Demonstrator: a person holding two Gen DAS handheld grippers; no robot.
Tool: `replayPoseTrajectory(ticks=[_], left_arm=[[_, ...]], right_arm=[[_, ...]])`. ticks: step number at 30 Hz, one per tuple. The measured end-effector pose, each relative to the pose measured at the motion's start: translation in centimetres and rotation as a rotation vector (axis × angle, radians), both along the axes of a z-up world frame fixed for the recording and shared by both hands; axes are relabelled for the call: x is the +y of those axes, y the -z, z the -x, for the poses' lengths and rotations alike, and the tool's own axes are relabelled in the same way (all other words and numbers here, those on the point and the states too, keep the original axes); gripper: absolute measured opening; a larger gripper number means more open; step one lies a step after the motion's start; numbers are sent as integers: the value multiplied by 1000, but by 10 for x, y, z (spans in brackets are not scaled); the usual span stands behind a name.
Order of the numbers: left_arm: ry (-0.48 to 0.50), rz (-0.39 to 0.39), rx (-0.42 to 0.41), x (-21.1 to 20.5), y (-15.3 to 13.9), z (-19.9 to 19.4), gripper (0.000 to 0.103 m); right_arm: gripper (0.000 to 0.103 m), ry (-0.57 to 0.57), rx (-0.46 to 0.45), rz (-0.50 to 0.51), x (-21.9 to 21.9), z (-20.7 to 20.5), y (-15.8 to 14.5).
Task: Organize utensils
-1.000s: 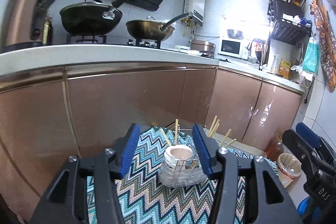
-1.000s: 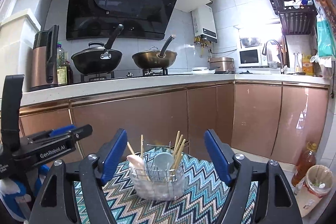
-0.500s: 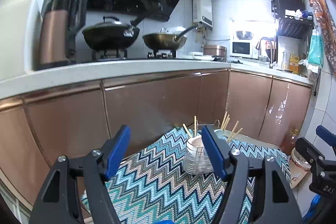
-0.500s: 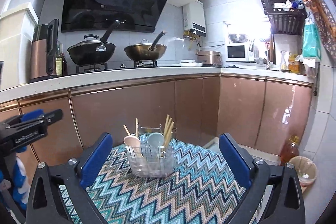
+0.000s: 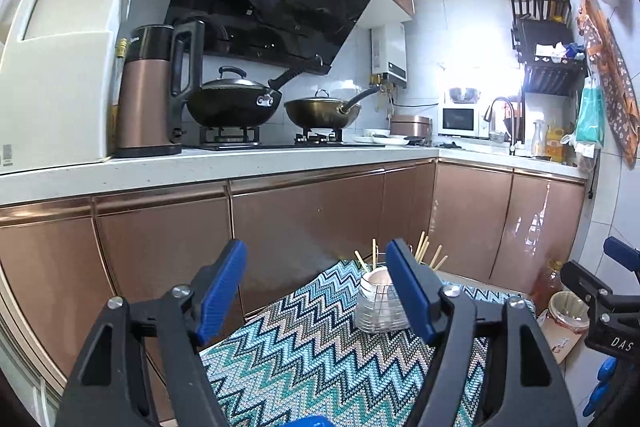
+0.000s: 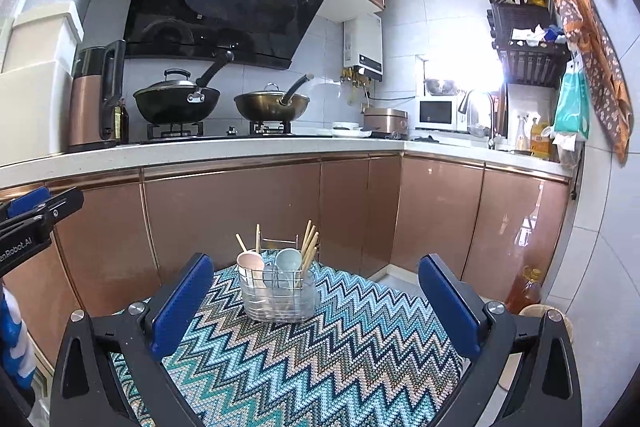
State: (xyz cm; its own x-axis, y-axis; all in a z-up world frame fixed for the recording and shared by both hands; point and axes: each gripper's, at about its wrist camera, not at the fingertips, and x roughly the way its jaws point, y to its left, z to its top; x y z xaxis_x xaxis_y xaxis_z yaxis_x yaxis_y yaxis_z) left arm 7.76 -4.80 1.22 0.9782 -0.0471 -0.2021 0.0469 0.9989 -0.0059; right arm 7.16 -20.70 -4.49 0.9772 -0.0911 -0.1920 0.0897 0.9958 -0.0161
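A clear wire utensil holder [image 6: 280, 293] stands upright on the zigzag cloth [image 6: 320, 355]. It holds a pink spoon [image 6: 250, 261], a pale blue spoon [image 6: 289, 259] and several wooden chopsticks [image 6: 309, 247]. My right gripper [image 6: 316, 265] is open wide, well short of the holder, with nothing between its pads. My left gripper [image 5: 316, 253] is open too and empty. In the left wrist view the holder [image 5: 376, 303] sits beyond it, partly hidden by the right finger [image 5: 408, 291]. Each gripper shows at the edge of the other's view: the right gripper [image 5: 600, 301] and the left gripper [image 6: 36, 219].
Copper cabinet doors [image 6: 240, 219] rise close behind the cloth-covered table. The counter [image 6: 200, 149] above carries two woks, a kettle [image 5: 154, 95] and a microwave. An oil bottle [image 6: 526, 291] and a small bin [image 5: 568, 311] stand on the floor at the right.
Both grippers have drawn back from the holder and opened wider. A second ago their pads flanked it; now it stands smaller and farther off, left on the cloth.
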Motion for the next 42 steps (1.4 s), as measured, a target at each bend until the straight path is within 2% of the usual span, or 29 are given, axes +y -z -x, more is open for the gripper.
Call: replayPoseTrajectory(ticks=[42], left_arm=[[35,13,41,1,5,9,71]], right_arm=[[103,54,-1,-4,-6,18,0]])
